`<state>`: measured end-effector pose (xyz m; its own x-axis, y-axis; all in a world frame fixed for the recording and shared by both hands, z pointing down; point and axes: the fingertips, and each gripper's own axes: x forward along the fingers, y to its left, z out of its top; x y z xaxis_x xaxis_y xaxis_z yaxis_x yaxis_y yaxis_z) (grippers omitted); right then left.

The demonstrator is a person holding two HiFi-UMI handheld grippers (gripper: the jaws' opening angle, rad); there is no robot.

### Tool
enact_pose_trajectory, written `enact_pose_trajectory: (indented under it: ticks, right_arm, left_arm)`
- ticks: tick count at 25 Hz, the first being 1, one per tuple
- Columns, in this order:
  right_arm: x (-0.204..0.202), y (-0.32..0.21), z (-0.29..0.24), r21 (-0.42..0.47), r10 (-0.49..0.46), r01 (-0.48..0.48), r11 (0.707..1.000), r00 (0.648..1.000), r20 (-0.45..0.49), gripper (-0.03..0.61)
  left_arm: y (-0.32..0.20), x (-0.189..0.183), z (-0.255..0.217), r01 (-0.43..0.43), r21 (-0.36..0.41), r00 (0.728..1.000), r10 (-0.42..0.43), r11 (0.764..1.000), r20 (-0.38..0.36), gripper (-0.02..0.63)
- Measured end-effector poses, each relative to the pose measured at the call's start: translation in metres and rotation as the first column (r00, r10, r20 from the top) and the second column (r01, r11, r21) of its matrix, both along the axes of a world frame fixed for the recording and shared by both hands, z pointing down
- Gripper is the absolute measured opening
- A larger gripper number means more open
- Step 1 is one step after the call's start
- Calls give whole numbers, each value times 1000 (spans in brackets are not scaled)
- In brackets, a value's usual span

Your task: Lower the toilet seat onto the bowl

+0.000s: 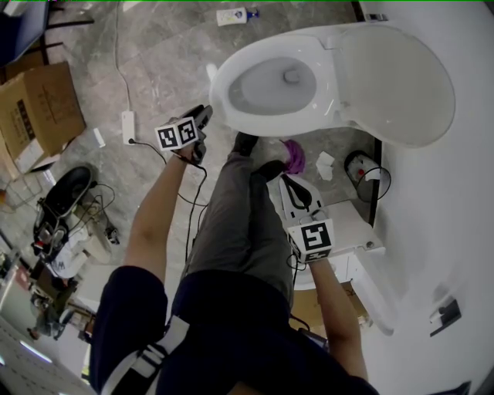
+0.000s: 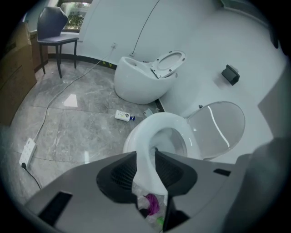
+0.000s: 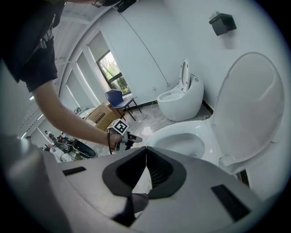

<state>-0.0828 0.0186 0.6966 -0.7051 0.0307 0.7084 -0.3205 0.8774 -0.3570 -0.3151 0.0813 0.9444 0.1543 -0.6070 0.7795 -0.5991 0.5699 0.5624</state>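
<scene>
We find little writing to read. The cardboard box on the floor carries dark print, and the small bottle beyond the toilet has a label, but both are too small for us to make out. The marker cube on the left gripper shows only a black-and-white pattern (square markers, not lettering).

The toilet seat lies flat on the bowl, and the lid stands raised behind it. We see the left gripper just beside the seat's front rim, angled downward. In its own view its jaws stand partly apart. The white rim shows through the gap between them, and we see nothing pinched there. Whether a fingertip brushes the rim we cannot tell.

The right gripper hangs over the person's trouser leg, apart from the seat. Its jaw tips are pressed together with nothing between them.
</scene>
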Motion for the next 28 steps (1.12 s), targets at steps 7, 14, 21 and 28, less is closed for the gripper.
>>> enact_pose_trajectory:
  ticks: [7,14,21,28]
  right_arm:
    - [-3,4,-18,14,-6,6,1000,1000,19,20]
    - [-2,7,-38,27,-1,0,1000,999,35,20]
    - [1,5,-56,54,4,-7,999,999,50,20]
    - [3,-4,-86,90,24,-32,995,996,89,20]
  left_arm:
    - [-3,2,-48,-19,65,999,17,998,41,132]
    - [-1,6,-97,-81,105,989,66,991,135,75]
    - [-4,5,-138,-128,145,975,98,981,200,38]
    - [-18,12,-201,-201,203,935,126,958,332,25]
